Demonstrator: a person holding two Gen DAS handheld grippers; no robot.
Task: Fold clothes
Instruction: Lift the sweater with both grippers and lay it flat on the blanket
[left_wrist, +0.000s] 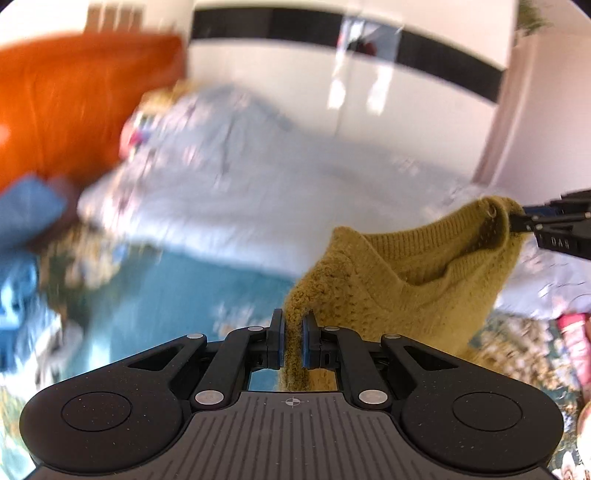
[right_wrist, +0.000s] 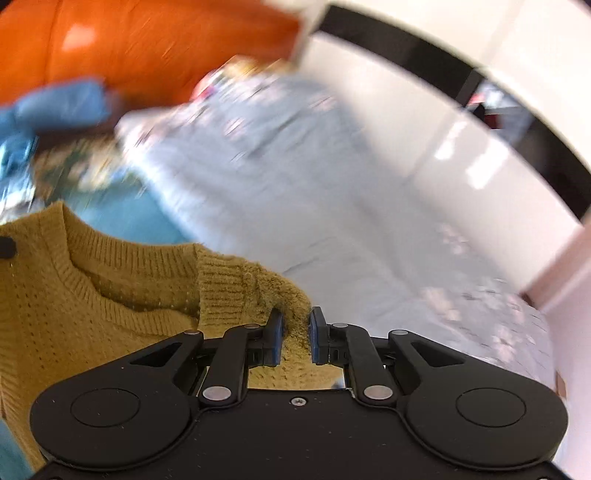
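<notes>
Gripping the mustard knit sweater (left_wrist: 417, 280) at one shoulder edge, the left tool (left_wrist: 293, 341) has its blue pads pinched narrow on a fold of the knit, and the right tool (right_wrist: 296, 341) is clamped the same way on the opposite shoulder. Sweater hangs stretched between both tools, ribbed neckline sagging open in the middle, held up clear of the pale floral bedding (left_wrist: 229, 173) behind. Background is motion-blurred: orange cushion (right_wrist: 147, 40) and a blue cloth (right_wrist: 62, 103) far back, teal rug (left_wrist: 177, 291) below.

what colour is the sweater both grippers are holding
Mustard yellow knit sweater, with a ribbed collar; clearest in the right wrist view.
</notes>
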